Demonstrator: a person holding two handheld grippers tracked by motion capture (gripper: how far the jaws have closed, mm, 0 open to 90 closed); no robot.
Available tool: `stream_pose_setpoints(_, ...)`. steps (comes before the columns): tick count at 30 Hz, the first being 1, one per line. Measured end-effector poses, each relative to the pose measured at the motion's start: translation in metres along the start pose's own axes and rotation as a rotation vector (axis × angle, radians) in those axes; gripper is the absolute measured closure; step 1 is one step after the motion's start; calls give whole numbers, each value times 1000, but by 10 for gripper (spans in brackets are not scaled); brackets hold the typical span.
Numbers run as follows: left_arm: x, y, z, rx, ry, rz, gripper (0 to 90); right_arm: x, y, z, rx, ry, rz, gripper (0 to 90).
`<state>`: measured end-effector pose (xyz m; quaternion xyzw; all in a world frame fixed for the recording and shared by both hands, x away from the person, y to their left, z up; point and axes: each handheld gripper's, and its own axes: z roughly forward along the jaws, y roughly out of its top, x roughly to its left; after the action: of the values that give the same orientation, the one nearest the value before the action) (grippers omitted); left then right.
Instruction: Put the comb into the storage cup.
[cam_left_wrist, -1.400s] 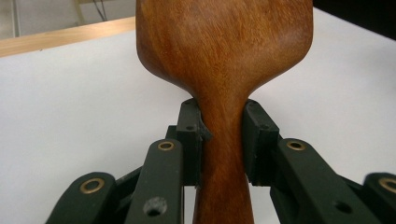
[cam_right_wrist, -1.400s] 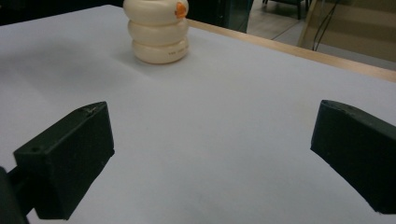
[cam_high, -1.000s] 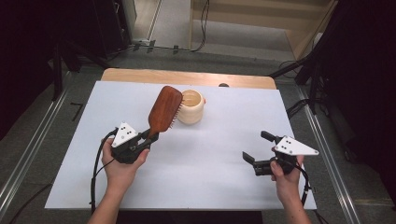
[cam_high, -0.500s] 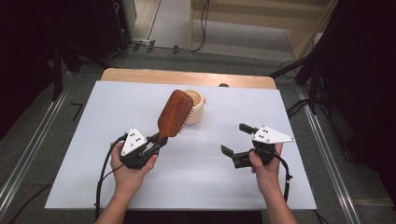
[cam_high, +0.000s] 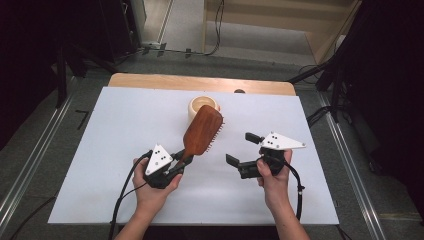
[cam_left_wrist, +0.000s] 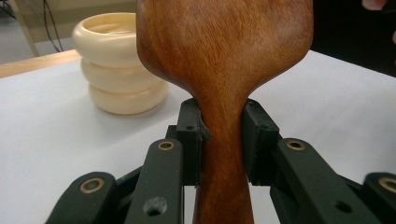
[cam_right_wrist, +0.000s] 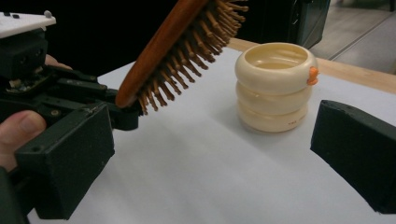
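left tool (cam_high: 181, 158) clenched wooden hairbrush (cam_high: 202, 131) by handle, lifted clear of cream holder (cam_high: 203, 106) | right tool (cam_high: 240, 150) released, facing bristles for handover

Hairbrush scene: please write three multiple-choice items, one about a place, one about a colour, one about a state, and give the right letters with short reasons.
1. Where on the brush does the left gripper grip?
A. the handle
B. the bristles
C. the tip of the head

2. What colour is the cup?
A. blue
B. cream
C. black

3. How does the right gripper stand?
A. shut on the brush
B. shut on the cup
C. open, holding nothing

Answers:
1 A: in the left gripper view the pads press both sides of the brush handle.
2 B: the ringed cup is cream, with a small orange spot.
3 C: its jaws stand apart with only table between them.
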<state>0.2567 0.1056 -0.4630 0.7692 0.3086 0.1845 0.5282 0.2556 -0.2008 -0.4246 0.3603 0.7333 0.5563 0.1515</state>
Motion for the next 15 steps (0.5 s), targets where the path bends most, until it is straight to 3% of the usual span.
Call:
stream_pose_setpoints(6,-13,-1,6,-5,-22,15,722,10,-2,6,-7,23,26,0)
stream_pose_setpoints(10,-18,-3,9,-1,-34,23,723,15,-2,8,-18,46,69,0)
stream_pose_setpoints(15,-25,-5,12,0,-51,32,723,19,-3,11,-15,39,96,0)
